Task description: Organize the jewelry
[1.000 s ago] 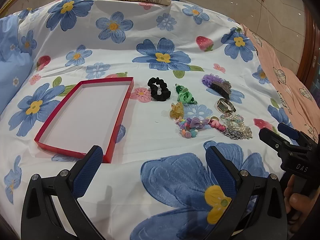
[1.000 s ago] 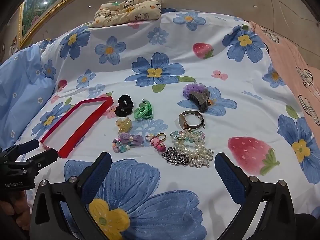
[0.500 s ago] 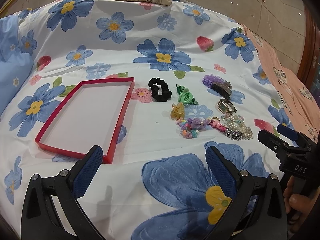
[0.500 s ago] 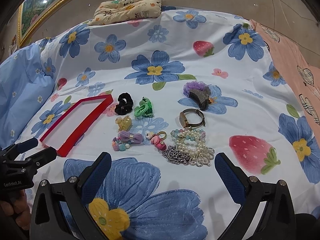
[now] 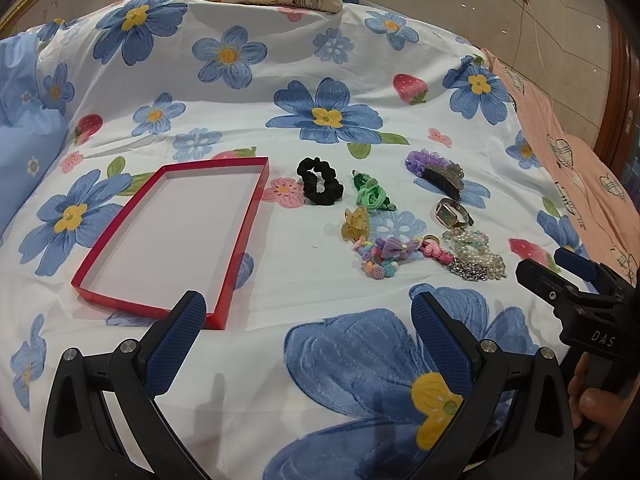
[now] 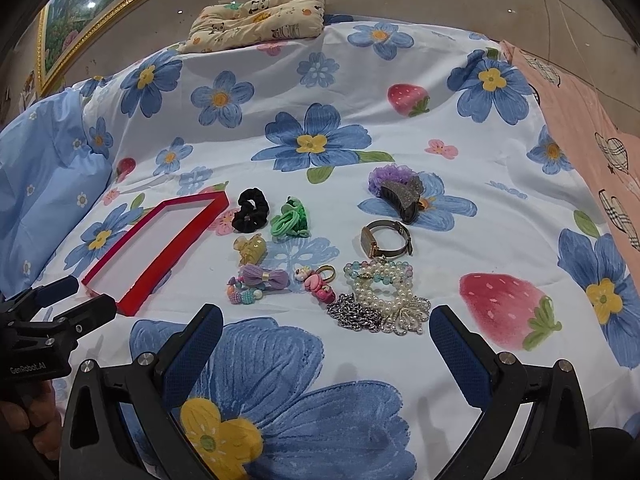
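A shallow red tray (image 5: 96, 264) (image 6: 132, 300) lies empty on the flowered bedsheet, left of the jewelry. To its right lie a black scrunchie (image 5: 319, 181) (image 6: 251, 209), green hair ties (image 5: 372, 194) (image 6: 289, 219), an amber claw clip (image 5: 355, 222) (image 6: 250, 247), a purple bow with beads (image 5: 384, 254) (image 6: 260, 280), a pink charm ring (image 6: 318, 280), a square-faced watch (image 5: 452, 213) (image 6: 384, 238), pearl bracelets and a silver chain (image 5: 476, 258) (image 6: 380, 300), and a dark claw clip on a purple scrunchie (image 5: 438, 170) (image 6: 400, 190). My left gripper (image 5: 308, 320) and right gripper (image 6: 326, 332) hover open, holding nothing, short of the items.
A panda-print cushion (image 6: 256, 16) rests at the bed's far edge. A blue pillow (image 6: 40, 184) lies on the left, a pink blanket (image 6: 580, 120) on the right. A framed painting (image 6: 92, 12) leans at the upper left. A hand (image 5: 596, 412) holds the right gripper's handle.
Both views have shifted only slightly; the grippers stay open and nothing on the bed has moved.
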`<state>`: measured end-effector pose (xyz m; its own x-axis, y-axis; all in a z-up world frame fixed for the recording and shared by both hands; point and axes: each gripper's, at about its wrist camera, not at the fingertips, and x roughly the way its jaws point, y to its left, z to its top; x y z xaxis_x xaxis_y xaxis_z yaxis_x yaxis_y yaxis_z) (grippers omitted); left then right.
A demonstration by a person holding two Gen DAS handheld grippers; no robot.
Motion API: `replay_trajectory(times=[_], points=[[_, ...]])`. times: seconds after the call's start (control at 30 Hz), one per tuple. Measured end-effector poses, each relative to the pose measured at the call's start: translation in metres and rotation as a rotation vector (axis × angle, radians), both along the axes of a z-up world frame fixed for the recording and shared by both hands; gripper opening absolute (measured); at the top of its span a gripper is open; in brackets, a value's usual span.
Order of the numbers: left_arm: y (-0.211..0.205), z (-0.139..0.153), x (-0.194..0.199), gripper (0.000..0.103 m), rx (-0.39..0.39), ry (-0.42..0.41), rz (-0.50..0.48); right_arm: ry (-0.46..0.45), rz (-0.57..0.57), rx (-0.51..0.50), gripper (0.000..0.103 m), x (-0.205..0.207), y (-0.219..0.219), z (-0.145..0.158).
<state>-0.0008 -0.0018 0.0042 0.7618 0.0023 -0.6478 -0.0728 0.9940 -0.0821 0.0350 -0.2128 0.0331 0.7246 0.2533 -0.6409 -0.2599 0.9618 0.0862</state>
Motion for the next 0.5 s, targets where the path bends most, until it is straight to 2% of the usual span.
replay_trajectory(times=[0.5], points=[[0.0044, 0.0093, 0.003, 0.103, 0.008, -0.008, 0.001, -0.004, 0.01, 0.012, 0.103, -0.0017, 0.0015, 0.004]])
